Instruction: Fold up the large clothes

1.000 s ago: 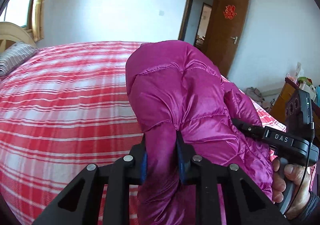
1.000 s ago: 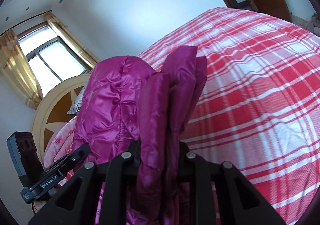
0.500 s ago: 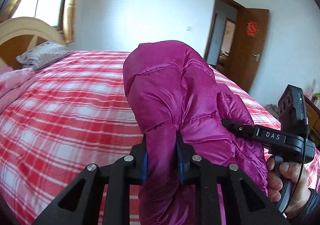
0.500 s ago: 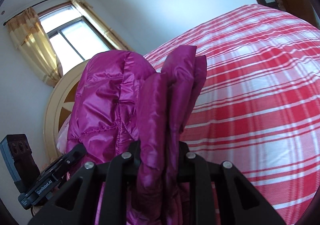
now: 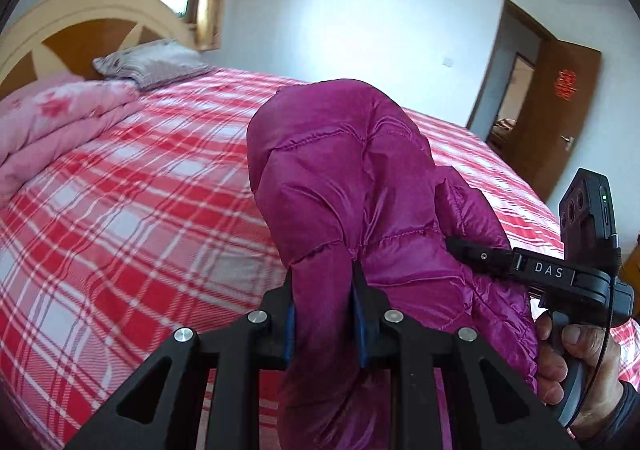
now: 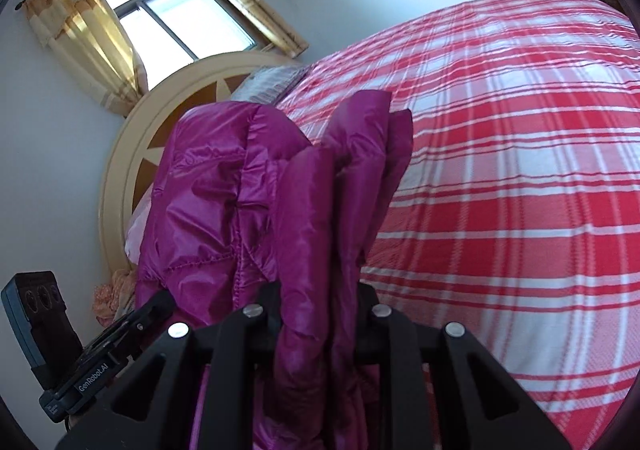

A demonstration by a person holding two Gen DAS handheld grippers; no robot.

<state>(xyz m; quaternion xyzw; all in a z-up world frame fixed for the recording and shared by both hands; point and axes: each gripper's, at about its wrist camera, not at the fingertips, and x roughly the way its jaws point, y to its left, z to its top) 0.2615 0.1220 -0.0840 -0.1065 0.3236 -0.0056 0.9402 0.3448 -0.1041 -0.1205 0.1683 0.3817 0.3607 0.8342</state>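
Hand-held grippers (image 5: 324, 314) (image 6: 320, 314) clamped on magenta jacket (image 5: 340, 185)

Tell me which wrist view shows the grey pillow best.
Left wrist. There the grey pillow lies whole and unblocked at the head of the plaid bed, just under the headboard. In the right wrist view only a sliver of it peeks out above the magenta puffer jacket, which hides the rest.
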